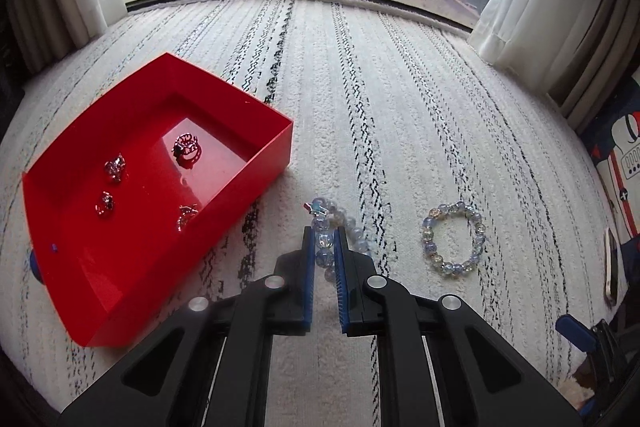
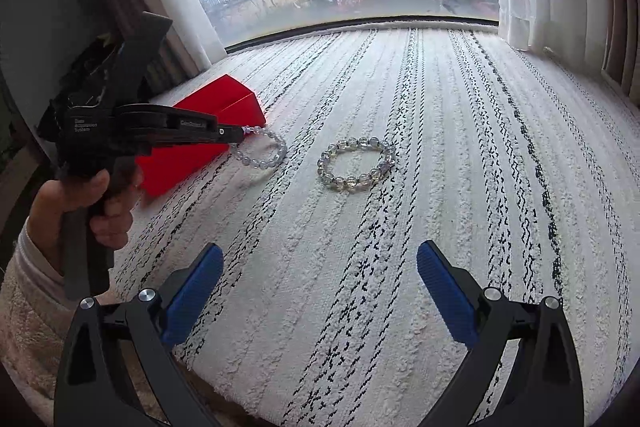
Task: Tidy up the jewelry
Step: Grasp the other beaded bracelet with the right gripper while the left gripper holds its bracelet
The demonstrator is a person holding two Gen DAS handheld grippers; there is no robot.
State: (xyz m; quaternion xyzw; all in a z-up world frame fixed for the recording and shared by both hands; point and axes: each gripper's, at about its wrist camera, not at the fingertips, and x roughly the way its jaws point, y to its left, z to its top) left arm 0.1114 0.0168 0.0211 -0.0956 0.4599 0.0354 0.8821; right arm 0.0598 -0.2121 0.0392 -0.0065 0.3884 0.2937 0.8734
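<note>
1. Left view: my left tongs were clamped on 1 bead bracelet, beside the red tray holding 4 rings. Next: carry it over the tray wall.
2. Right view: my right tongs stood wide and empty; the other bracelet lay on the rug.

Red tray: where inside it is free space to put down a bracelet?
The tray is bare along its near wall and in its right corner. Four rings crowd the middle and left. The left gripper holds the bracelet.

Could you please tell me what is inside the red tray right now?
Four small metallic jewelry pieces lie on the red tray floor. No bracelet is inside; its near corner is cut off.
</note>
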